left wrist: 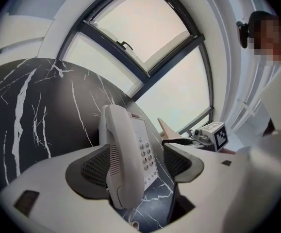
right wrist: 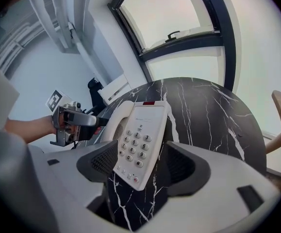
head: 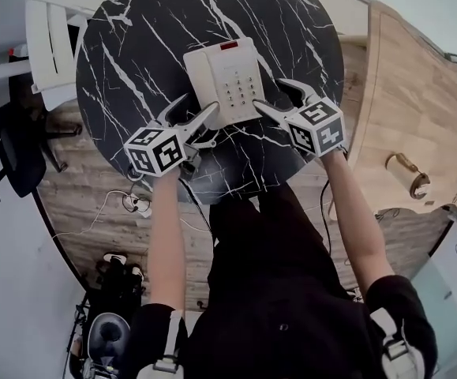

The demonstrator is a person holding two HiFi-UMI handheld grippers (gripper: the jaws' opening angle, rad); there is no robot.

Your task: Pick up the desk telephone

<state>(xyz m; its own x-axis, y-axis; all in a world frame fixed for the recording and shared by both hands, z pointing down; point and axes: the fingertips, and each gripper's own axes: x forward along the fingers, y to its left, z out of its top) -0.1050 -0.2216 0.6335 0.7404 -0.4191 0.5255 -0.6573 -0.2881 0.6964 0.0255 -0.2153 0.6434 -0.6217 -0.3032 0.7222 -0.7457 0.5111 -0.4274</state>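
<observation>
A cream desk telephone [head: 224, 81] lies on a round black marble table [head: 133, 46], handset in its cradle on the left, keypad on the right. My left gripper [head: 202, 101] is at the phone's near left corner, jaws spread. In the left gripper view the handset [left wrist: 123, 154] stands between the left gripper's [left wrist: 136, 166] dark pads, with a gap at the right pad. My right gripper [head: 267, 93] is at the near right corner. In the right gripper view the keypad end of the phone [right wrist: 140, 144] sits between the right gripper's [right wrist: 141, 164] pads, clear of both.
A white chair [head: 50, 42] stands at the table's far left and a black office chair [head: 15, 156] lower left. A light wooden desk [head: 417, 109] with a brown roll [head: 408, 176] borders the right. Cables [head: 133, 204] lie on the floor. A large window [left wrist: 145, 38] is behind the table.
</observation>
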